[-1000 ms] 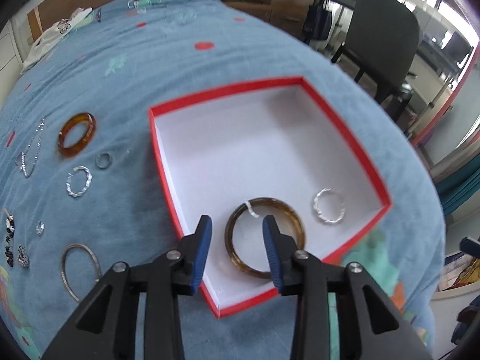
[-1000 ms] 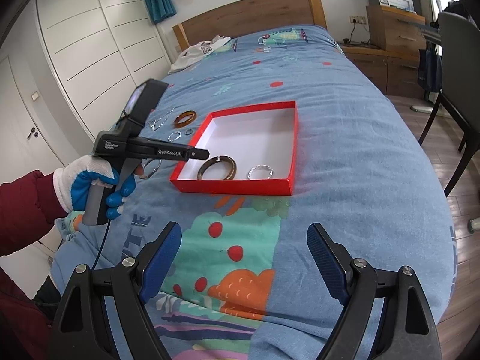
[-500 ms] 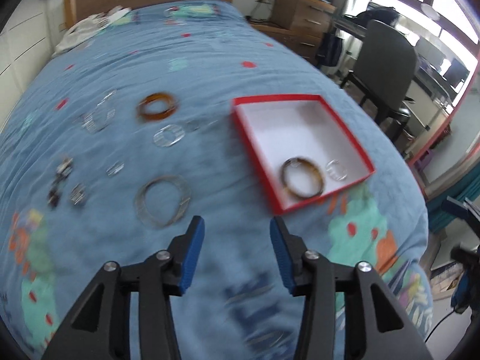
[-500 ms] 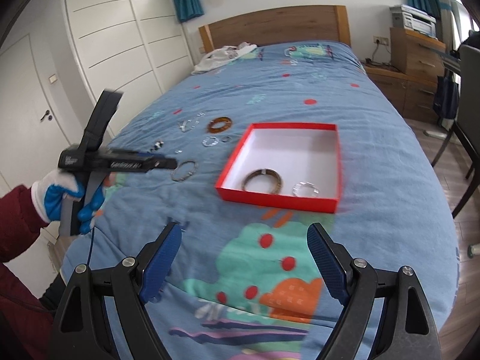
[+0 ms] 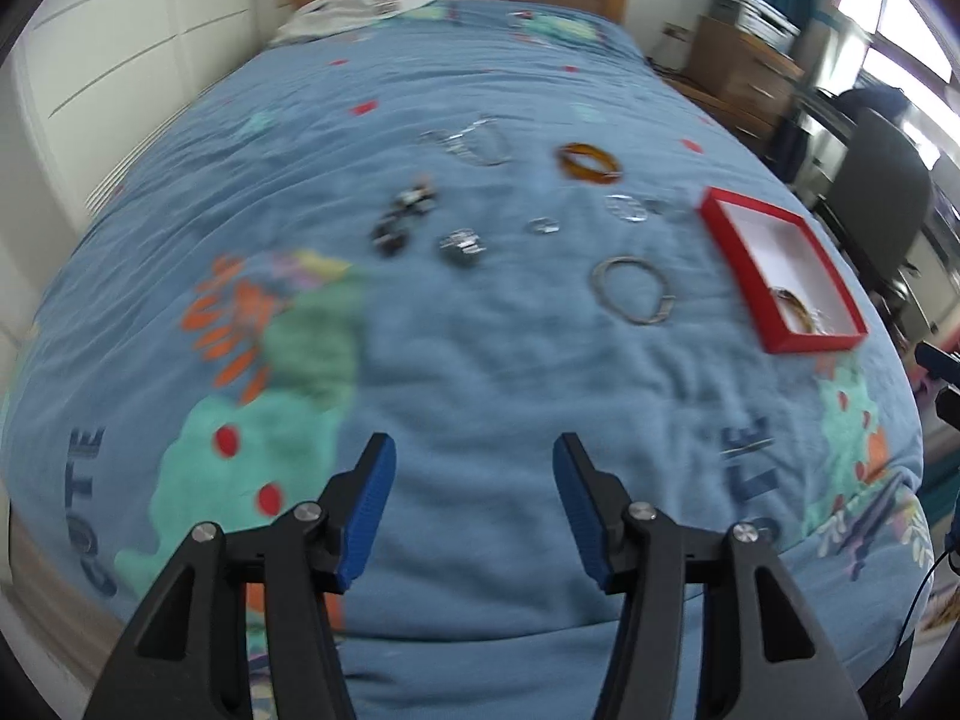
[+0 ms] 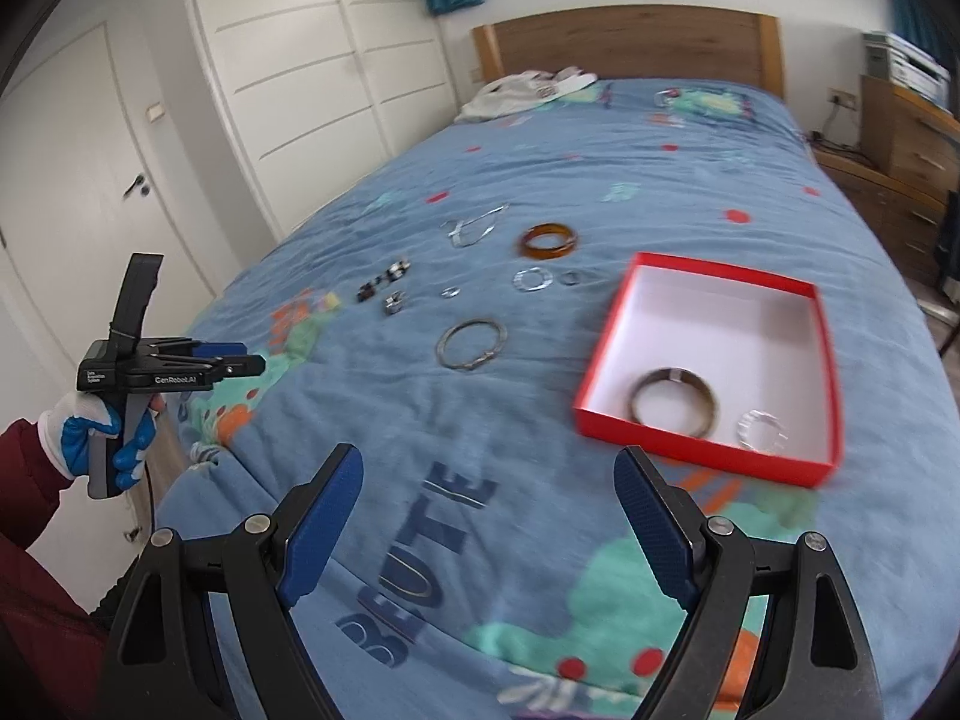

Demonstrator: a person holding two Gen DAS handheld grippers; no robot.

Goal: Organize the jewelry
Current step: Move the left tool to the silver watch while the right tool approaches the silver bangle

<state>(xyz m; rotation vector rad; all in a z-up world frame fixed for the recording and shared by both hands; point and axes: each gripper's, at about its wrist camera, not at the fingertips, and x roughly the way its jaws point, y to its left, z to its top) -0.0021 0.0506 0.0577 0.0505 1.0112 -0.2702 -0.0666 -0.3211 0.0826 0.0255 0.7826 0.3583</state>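
Note:
A red box (image 6: 807, 324) with a white inside lies on the blue bedspread. In it are a dark brown bangle (image 6: 675, 402) and a silver bracelet (image 6: 762, 430). The box also shows in the left wrist view (image 5: 729, 240). Loose on the bed are a silver bangle (image 6: 471, 343), an amber bangle (image 6: 547, 241), a flat silver ring (image 6: 533, 279), a necklace (image 6: 474, 225) and small dark pieces (image 6: 384, 282). My left gripper (image 5: 474, 510) is open and empty, low over the bed's near left. My right gripper (image 6: 489, 531) is open and empty, near the foot of the bed.
A white cloth (image 6: 528, 90) lies by the wooden headboard (image 6: 624, 42). White wardrobe doors (image 6: 288, 90) stand left of the bed. A wooden dresser (image 6: 906, 138) and a dark chair (image 5: 870, 198) stand to the right.
My left gripper let the brown bangle lie in the box, drew back and left away from it, and opened wider. My right gripper swung left, toward the loose jewelry.

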